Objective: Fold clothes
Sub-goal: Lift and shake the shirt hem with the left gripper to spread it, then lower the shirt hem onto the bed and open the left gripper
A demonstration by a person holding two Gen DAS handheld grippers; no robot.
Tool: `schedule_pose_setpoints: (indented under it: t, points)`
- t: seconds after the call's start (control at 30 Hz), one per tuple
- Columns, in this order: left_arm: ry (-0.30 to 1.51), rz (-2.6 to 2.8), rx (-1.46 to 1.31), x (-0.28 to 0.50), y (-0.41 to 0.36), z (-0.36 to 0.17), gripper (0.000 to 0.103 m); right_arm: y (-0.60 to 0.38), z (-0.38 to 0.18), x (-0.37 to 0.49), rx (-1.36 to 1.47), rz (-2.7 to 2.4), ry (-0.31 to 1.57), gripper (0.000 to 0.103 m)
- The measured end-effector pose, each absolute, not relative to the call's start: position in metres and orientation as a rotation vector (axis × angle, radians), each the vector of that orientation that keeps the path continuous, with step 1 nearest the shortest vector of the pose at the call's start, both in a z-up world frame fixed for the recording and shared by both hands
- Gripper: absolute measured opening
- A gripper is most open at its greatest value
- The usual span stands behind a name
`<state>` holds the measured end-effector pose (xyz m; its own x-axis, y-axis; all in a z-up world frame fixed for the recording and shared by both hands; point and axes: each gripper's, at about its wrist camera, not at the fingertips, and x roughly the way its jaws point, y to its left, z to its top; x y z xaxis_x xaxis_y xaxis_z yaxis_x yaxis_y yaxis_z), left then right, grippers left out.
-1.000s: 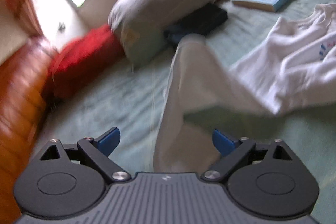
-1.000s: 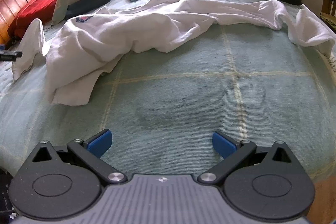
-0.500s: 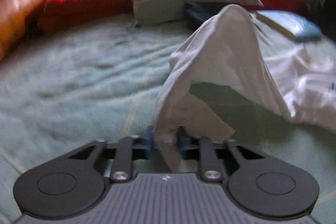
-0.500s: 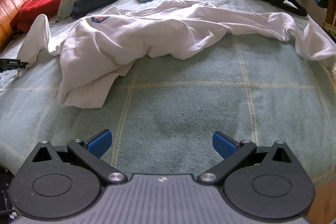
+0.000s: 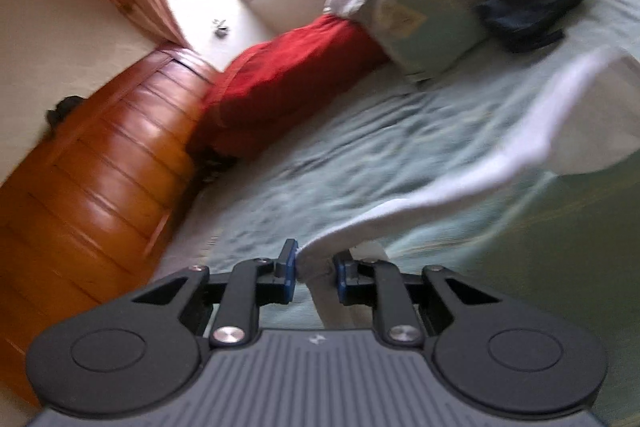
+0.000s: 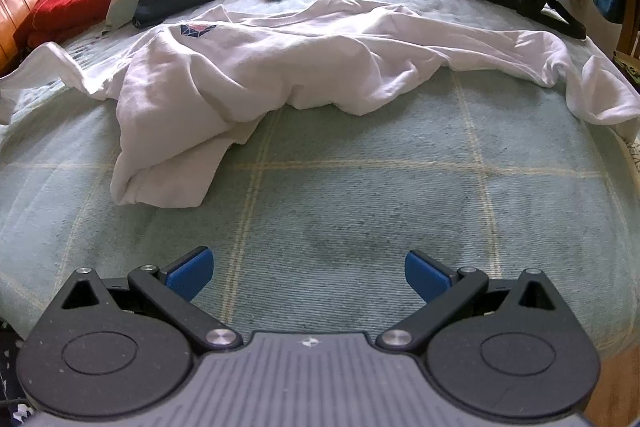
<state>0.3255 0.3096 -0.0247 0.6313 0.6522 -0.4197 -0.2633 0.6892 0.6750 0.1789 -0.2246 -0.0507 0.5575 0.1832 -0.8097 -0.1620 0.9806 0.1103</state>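
My left claw (image 5: 316, 269) pinches the white T-shirt's (image 6: 280, 67) sleeve at the bed's (image 6: 360, 187) left edge, spreading step; right claw (image 6: 308, 273) wide, next needs the opposite sleeve.

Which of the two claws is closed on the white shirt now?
The left claw: its blue fingers pinch an end of the white shirt. The right claw is wide open over bare bedcover, touching no cloth.
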Motion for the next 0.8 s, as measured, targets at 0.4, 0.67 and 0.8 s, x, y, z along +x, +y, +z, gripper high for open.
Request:
schedule_pose_setpoints:
  t: [0.4, 0.67, 0.8]
  points:
    - [0.841, 0.677, 0.485, 0.302, 0.356, -0.045, 0.026, -0.219, -0.049, 0.177, 0.007, 0.215, 0.960, 0.103]
    - [0.838, 0.593, 0.430, 0.268, 0.333, -0.042, 0.048, -0.226, -0.043, 0.172, 0.015, 0.210, 0.924, 0.103]
    - [0.883, 0.582, 0.355, 0.247, 0.318, -0.047, 0.056, -0.236, -0.038, 0.166, 0.037, 0.216, 0.886, 0.103]
